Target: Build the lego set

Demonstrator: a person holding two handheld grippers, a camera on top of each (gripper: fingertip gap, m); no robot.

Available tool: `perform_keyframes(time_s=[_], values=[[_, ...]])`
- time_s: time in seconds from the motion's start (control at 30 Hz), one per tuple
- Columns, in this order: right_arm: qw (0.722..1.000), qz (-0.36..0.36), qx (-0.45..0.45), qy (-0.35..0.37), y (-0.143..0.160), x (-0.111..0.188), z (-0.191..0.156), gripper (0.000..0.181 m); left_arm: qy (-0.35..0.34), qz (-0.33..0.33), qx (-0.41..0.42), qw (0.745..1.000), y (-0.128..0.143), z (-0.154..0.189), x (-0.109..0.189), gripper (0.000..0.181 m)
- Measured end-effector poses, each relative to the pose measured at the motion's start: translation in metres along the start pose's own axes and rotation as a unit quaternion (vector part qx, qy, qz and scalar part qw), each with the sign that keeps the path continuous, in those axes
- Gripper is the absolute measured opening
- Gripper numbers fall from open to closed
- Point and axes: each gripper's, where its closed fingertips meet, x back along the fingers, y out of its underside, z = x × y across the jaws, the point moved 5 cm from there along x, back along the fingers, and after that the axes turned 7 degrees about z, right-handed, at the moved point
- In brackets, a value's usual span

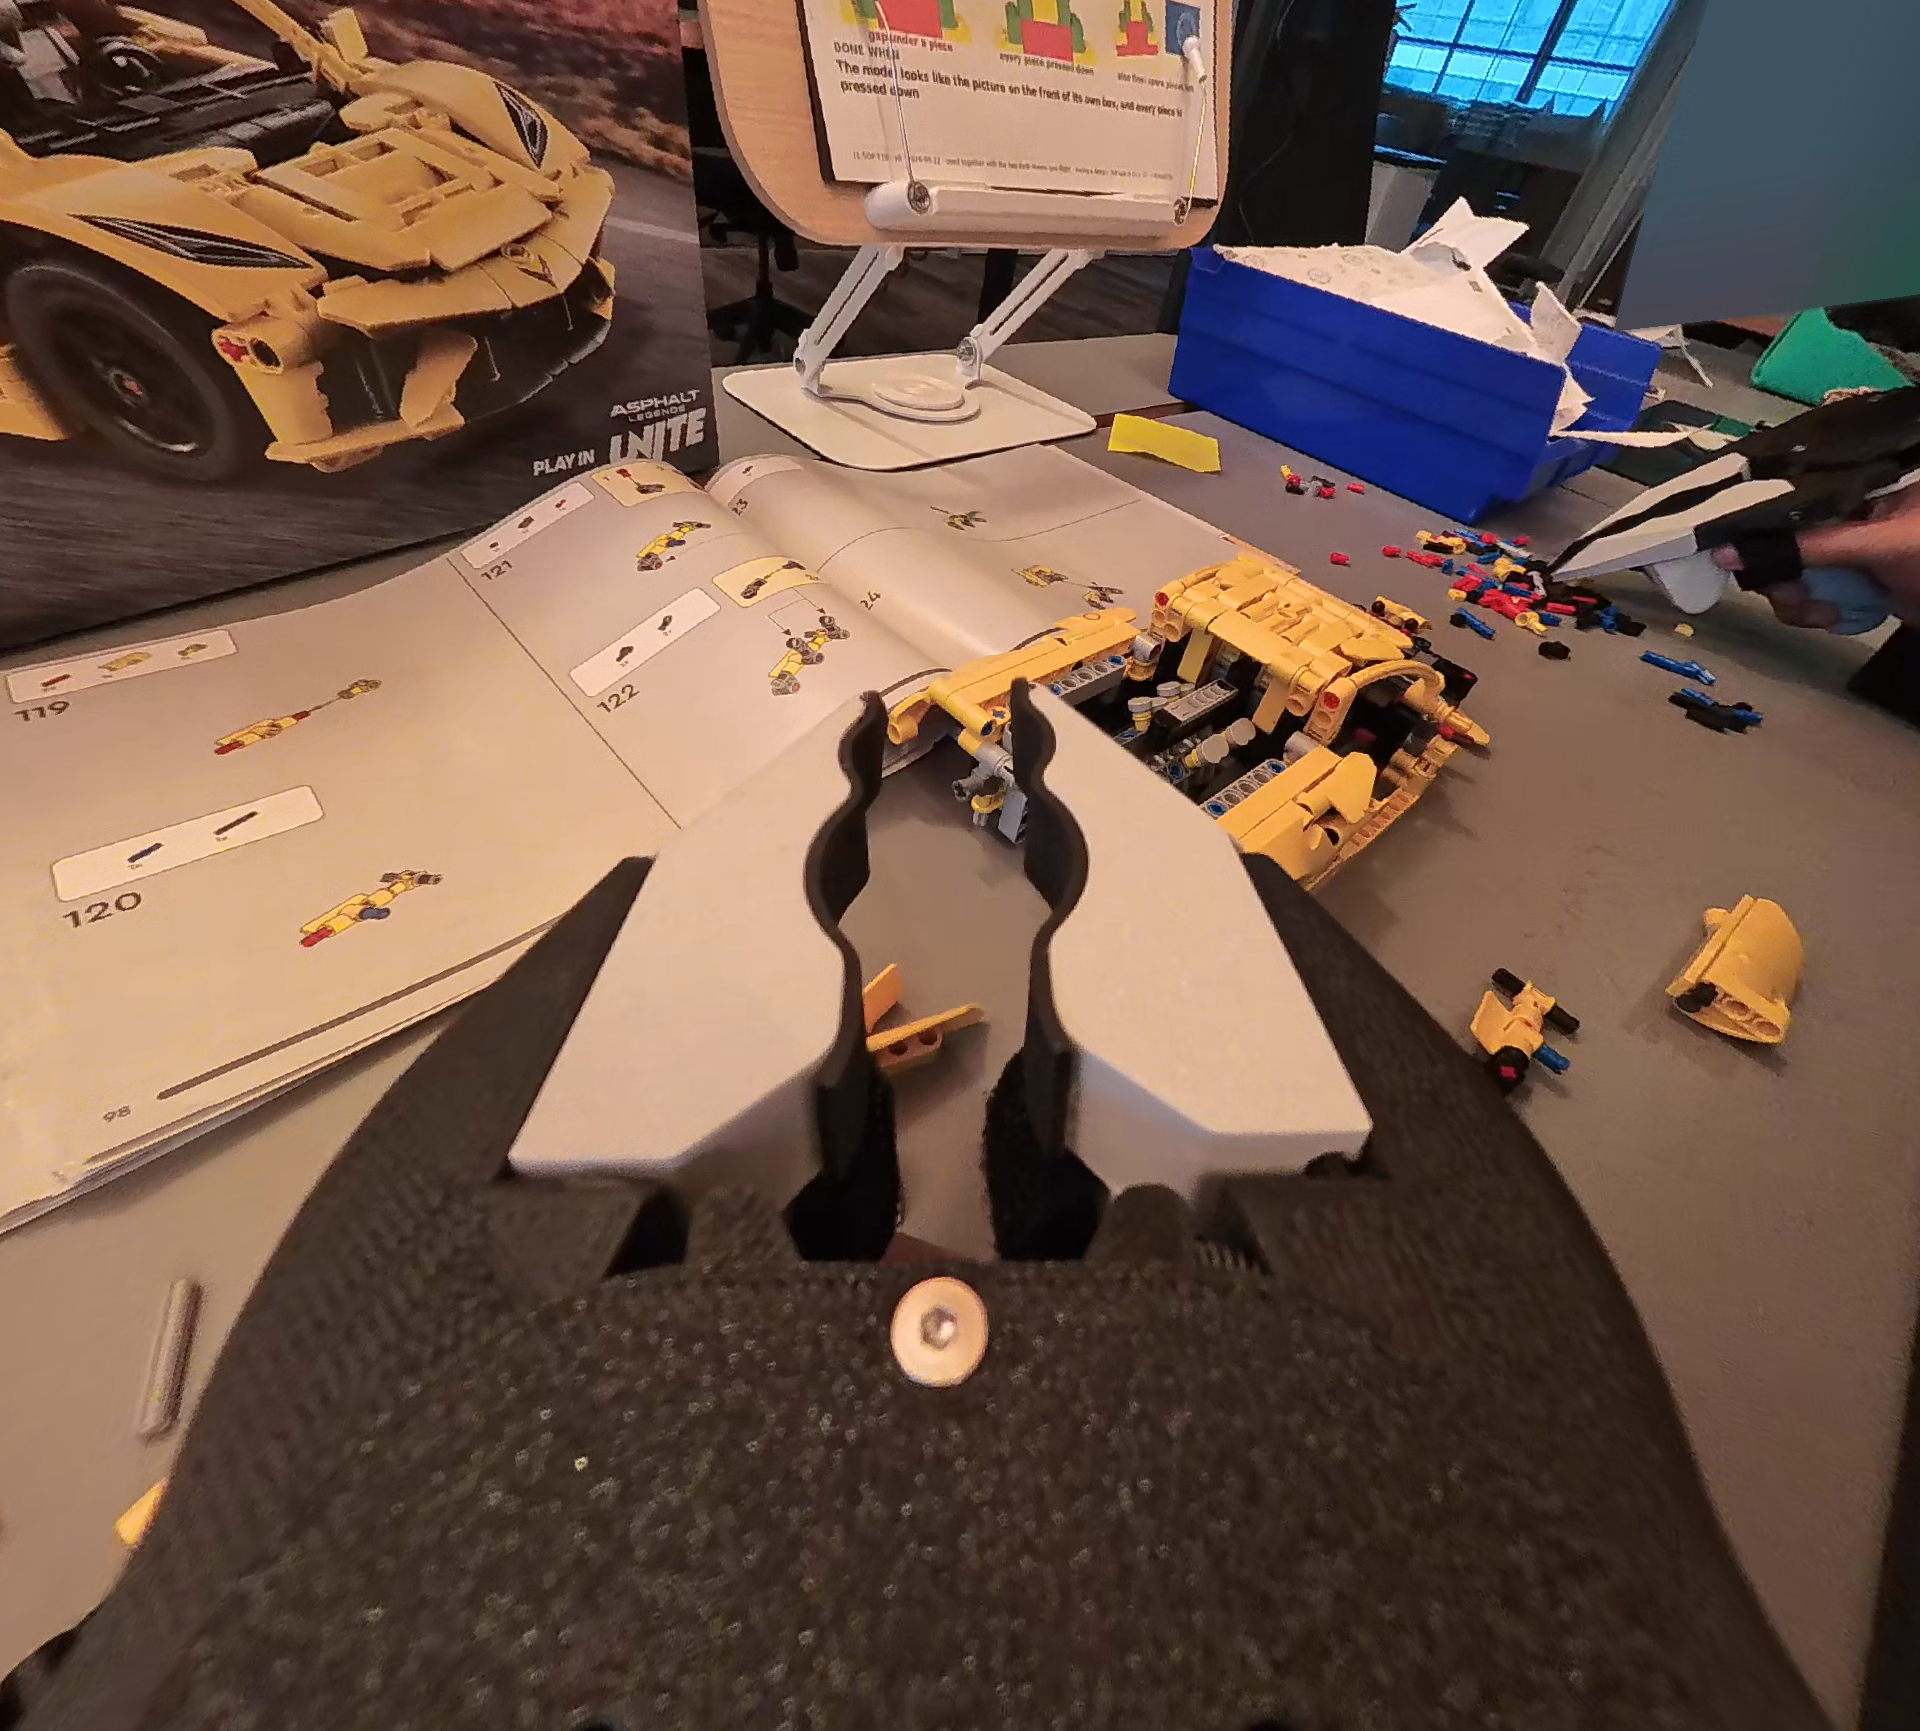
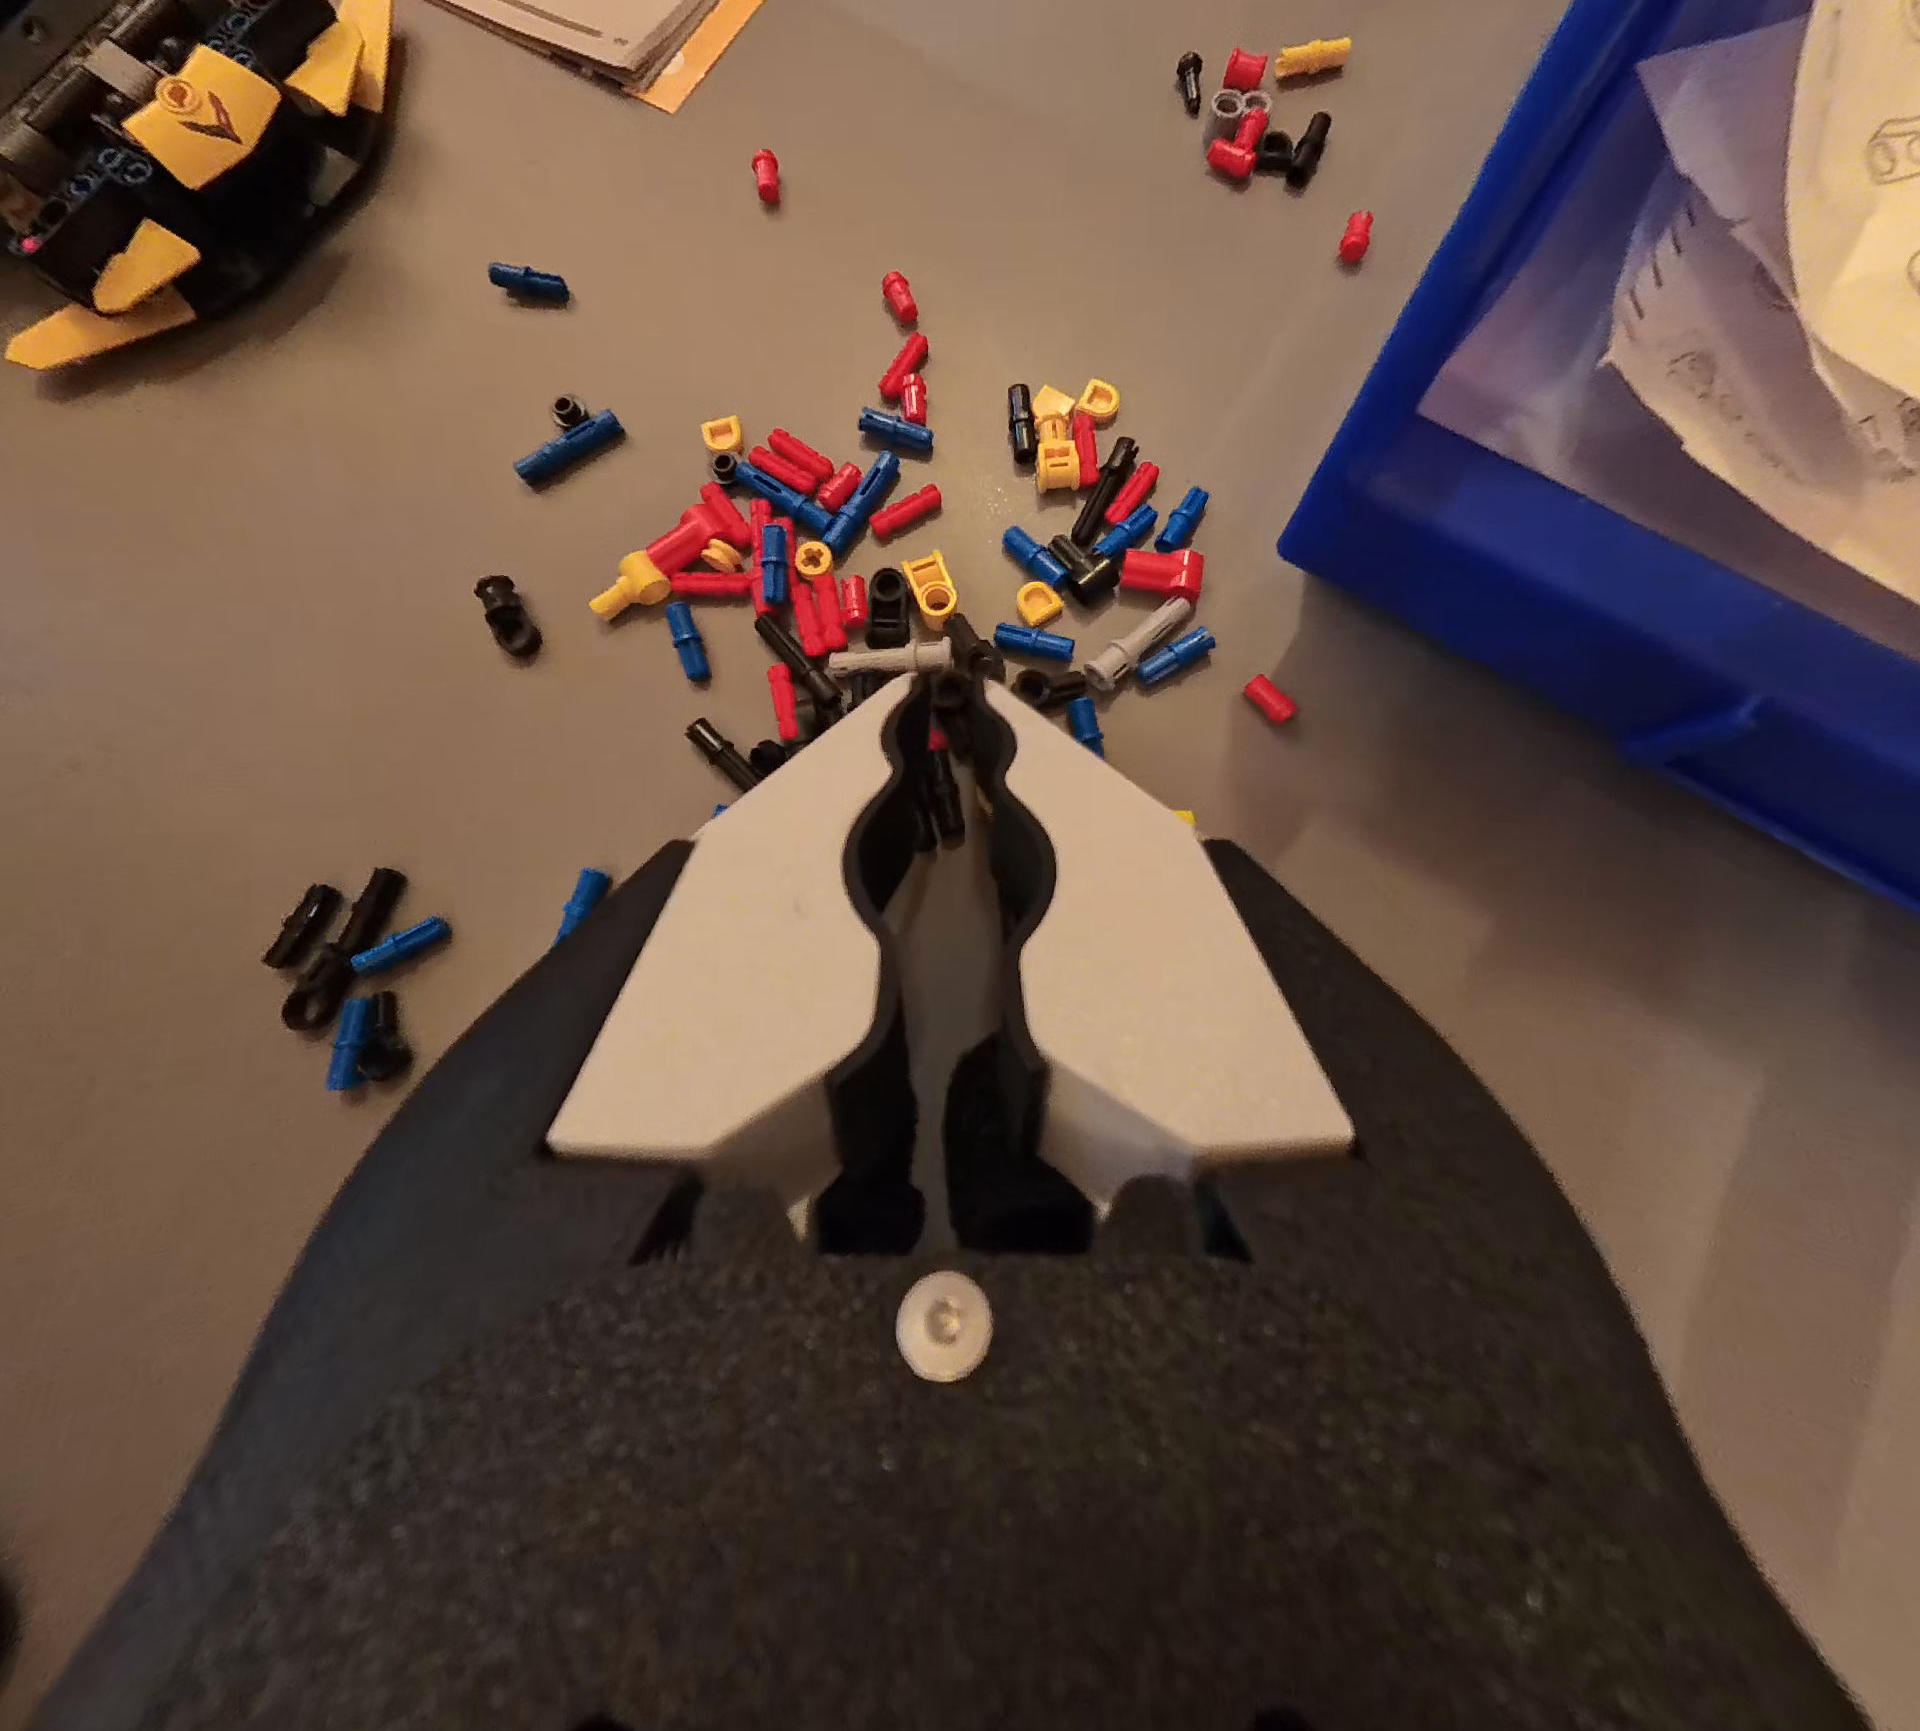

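1. Lego car chassis (image 1: 1299, 725), yellow and black, half-built, flat on the grey table (image 1: 1558, 1266) just right of the open instruction booklet (image 1: 416, 746). Long axis diagonal in the left wrist view, far end toward the pin scatter. Probably light but rigid; thin yellow panels likely to pop off, so best gripped on the beam frame along the sides.
2. Small yellow sub-assembly (image 1: 1737, 969) and a yellow connector with black and blue pins (image 1: 1522, 1021) lying apart, near the chassis.
3. Loose pin pile (image 2: 883, 559): red, blue, black, yellow, grey. Hard, smooth, tiny; likely to roll or squirt from the pads. Best pinched across the middle of the shaft.
4. Right gripper (image 2: 940, 694) tip-down in the pile, jaws narrow, apparently closed around a black pin (image 2: 943, 793) lying along the finger line; hold not certain.
5. Left gripper (image 1: 940, 715) hovering near the chassis edge, jaws moderately apart, empty.
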Motion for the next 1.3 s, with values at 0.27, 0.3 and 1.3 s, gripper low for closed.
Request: perform_keyframes(time_s=[0.27, 0.3, 1.3], values=[[0.983, 0.064, 0.070, -0.161, -0.043, 0.026, -0.092, 0.006, -0.002, 0.004, -0.003, 1.000, -0.002, 0.000, 0.001, 0.024], [0.973, 0.061, 0.083, -0.205, -0.045, 0.022, -0.118, 0.006, -0.002, 0.004, -0.003, 1.000, -0.002, 0.000, 0.001, 0.024], [0.950, 0.025, 0.169, -0.260, -0.036, -0.026, -0.213, 0.016, -0.014, -0.021, -0.036, 0.999, 0.001, 0.003, 0.001, 0.024]])
